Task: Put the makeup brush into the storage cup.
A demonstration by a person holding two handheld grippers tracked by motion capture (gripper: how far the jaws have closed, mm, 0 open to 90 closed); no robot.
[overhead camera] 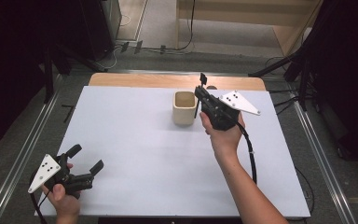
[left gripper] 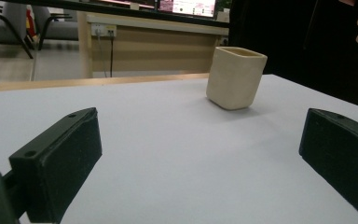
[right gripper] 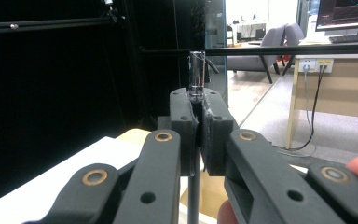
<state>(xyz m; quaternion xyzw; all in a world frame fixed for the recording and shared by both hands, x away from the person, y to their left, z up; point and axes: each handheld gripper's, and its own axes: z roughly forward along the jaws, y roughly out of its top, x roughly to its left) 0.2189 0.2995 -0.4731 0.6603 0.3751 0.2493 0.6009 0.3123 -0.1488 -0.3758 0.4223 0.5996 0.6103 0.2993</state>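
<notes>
White tabletop (overhead camera: 135,154) fills your workspace, with a strip of bare wood showing along its far edge and grey carpet and dark stands around it. Beyond that, the gripper views take in an office with a wooden desk, wall sockets and chairs.

Your right gripper (overhead camera: 200,93) is held up over the far middle of the table, just beside a cream square cup (overhead camera: 184,108). Its jaws are closed tight on a thin dark rod (overhead camera: 196,108); in the right gripper view the rod (right gripper: 194,186) runs straight between the two pads, sticking out above them with a shiny metal end and hanging down below them. From the high view the rod stands roughly upright, its lower part next to the cup's right wall; whether it touches the cup you cannot tell from here. A small dark flat tab shows at its top end.

The cup stands upright on the white surface, open side up, well apart from your left gripper (overhead camera: 87,157). That one rests low at the near left corner of the table, jaws spread wide with nothing between them. In the left gripper view its two black pads (left gripper: 70,158) frame the cup (left gripper: 235,77) farther off.
</notes>
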